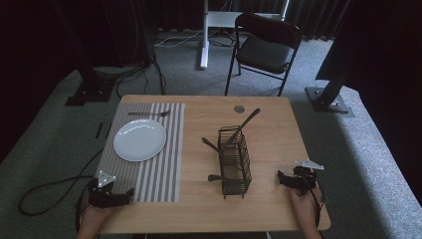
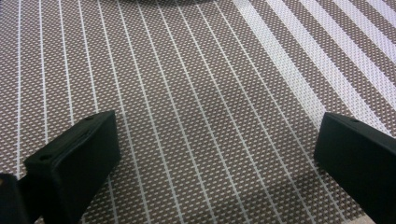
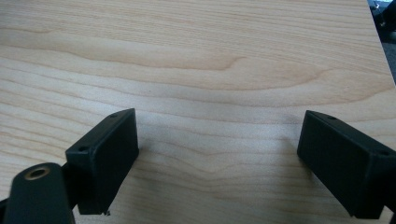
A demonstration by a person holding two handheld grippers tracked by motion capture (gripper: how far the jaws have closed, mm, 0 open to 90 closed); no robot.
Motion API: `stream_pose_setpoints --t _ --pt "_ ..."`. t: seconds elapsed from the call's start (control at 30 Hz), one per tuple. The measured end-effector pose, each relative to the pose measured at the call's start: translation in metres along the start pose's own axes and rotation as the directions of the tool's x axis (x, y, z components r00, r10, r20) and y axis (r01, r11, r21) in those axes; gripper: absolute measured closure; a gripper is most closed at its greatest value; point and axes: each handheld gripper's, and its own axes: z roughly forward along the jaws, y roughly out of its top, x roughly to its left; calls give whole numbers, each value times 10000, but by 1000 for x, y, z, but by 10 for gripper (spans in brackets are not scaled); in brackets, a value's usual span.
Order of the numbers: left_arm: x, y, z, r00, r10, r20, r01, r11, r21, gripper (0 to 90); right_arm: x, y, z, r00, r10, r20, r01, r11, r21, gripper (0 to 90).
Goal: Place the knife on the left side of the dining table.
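Spoons [image 1: 213,146] in the wire basket [image 1: 235,162] could tip it if my wide-open, empty right gripper [image 1: 284,180] bumps it.

A black wire caddy [image 1: 235,162] is stood upright near the table's front-centre, with three dark utensils [image 1: 242,125] leaned inside it.
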Motion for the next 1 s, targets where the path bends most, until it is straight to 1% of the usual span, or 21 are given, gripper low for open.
stream_pose_setpoints --t 0.13,0.23,0.3,0.37,0.43,0.47,0.53,0.6,0.67,0.7,0.83,0.87,0.9,1.0 --pt "1 1 -1 9999 124 71 -124 9999 41 29 0 0 0 10000 2 -2 -2 10000 0 119" --pt "-1 2 -1 9997 230 53 -230 9997 33 30 0 0 0 10000 4 0 -4 10000 1 119" --pt "-2 2 -1 9997 220 118 -221 9997 54 29 0 0 0 10000 10 -2 -10 10000 4 119" --pt "-5 3 -1 9993 253 290 -255 9996 91 30 0 0 0 10000 4 0 -4 10000 2 119" --pt "-7 5 -1 9991 293 306 -295 9995 93 30 0 0 0 10000 5 0 -5 10000 1 119" --pt "-7 6 -2 9985 290 457 -294 9995 81 30 0 0 0 10000 5 -1 -5 10000 2 119" --pt "-9 9 -3 9983 350 460 -350 9994 -13 30 0 0 0 10000 10 -2 -10 10000 5 119" --pt "-11 11 -3 9974 357 632 -355 9994 -41 30 0 0 0 10000 3 0 -3 10000 2 119" --pt "-11 11 -3 9974 357 632 -355 9994 -41 30 0 0 0 10000 9 -2 -9 10000 4 119" --pt "-16 16 -4 9954 410 866 -396 9990 -184 30 0 0 0 10000 6 0 -6 10000 4 119" --pt "-22 23 -5 9922 592 1096 -565 9980 -275 30 0 0 0 10000 7 -1 -7 10000 2 119" --pt "-22 23 -5 9922 592 1096 -565 9980 -275 30 0 0 0 10000 7 -1 -7 10000 2 119" --pt "-26 26 -5 9906 730 1157 -698 9971 -312 30 0 0 0 10000 5 -1 -5 10000 2 119" --pt "-31 32 -6 9873 832 1353 -785 9961 -400 30 0 0 0 10000 4 -2 -4 10000 1 119"
